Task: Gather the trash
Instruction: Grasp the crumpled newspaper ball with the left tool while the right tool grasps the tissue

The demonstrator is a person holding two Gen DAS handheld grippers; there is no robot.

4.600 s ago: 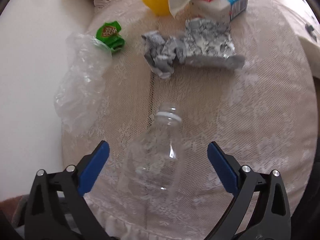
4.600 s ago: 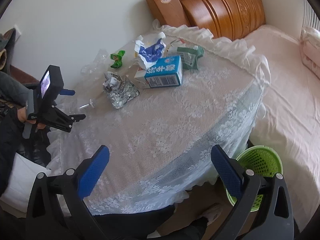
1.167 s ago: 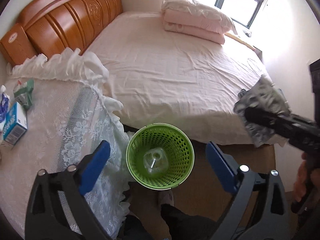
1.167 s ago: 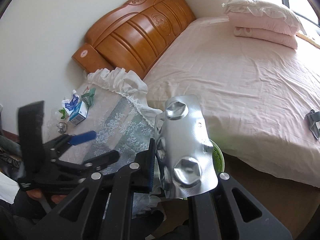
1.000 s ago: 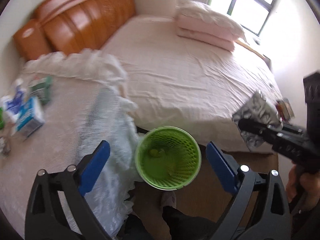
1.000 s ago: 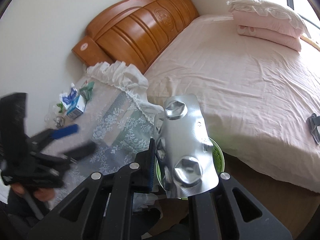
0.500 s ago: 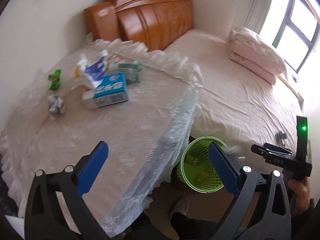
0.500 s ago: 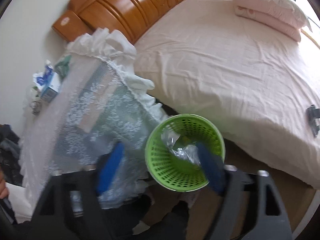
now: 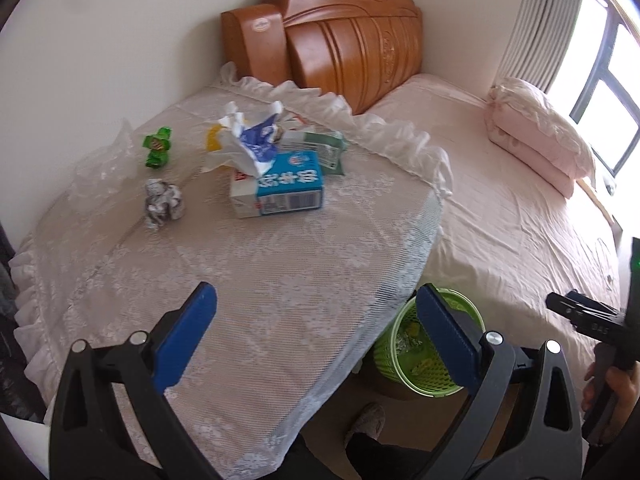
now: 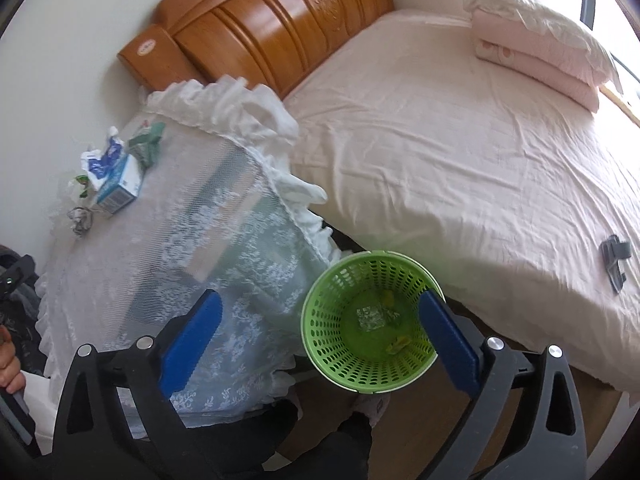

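A green mesh basket [image 10: 360,372] stands on the floor between the lace-covered table [image 9: 280,280] and the bed; trash lies in its bottom. My right gripper [image 10: 320,340] is open and empty above it. My left gripper [image 9: 316,336] is open and empty over the table's near edge. On the table lie a blue and white carton [image 9: 280,190], a crumpled foil ball [image 9: 163,204], a green wrapper [image 9: 158,148], a clear plastic bag [image 9: 102,172], crumpled white and blue paper [image 9: 252,140] and a green packet [image 9: 326,150]. The basket also shows in the left wrist view [image 9: 404,344].
The bed [image 10: 480,140] with pink sheet and folded pillows [image 10: 540,64] fills the right. A wooden headboard [image 9: 340,56] stands behind the table. A small grey object [image 10: 614,256] lies on the bed. My right gripper shows at the left view's right edge [image 9: 576,312].
My right gripper opened and the silver blister pack dropped into the green basket. My left gripper swung away from the basket back over the table.
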